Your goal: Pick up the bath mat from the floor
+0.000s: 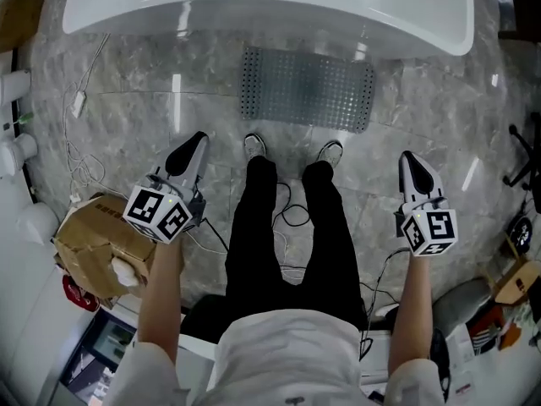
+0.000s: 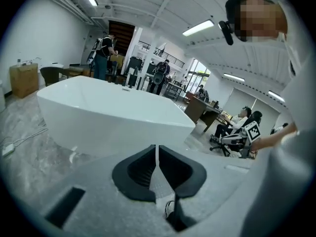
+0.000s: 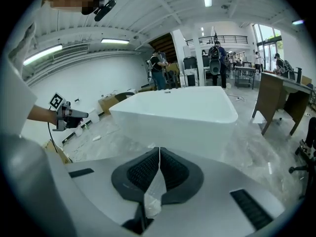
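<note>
- The grey bath mat (image 1: 306, 88) lies flat on the marble floor (image 1: 127, 100), just beside the white bathtub (image 1: 254, 7) and just ahead of the person's shoes (image 1: 255, 145).
- The left tool (image 1: 199, 137) is clenched on nothing, well apart from the mat.
- The right tool (image 1: 407, 156) is likewise clenched and empty, on the person's other side.

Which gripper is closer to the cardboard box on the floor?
Left. The left gripper is right beside the cardboard box; the right gripper is far off, beyond the person's legs.
</note>
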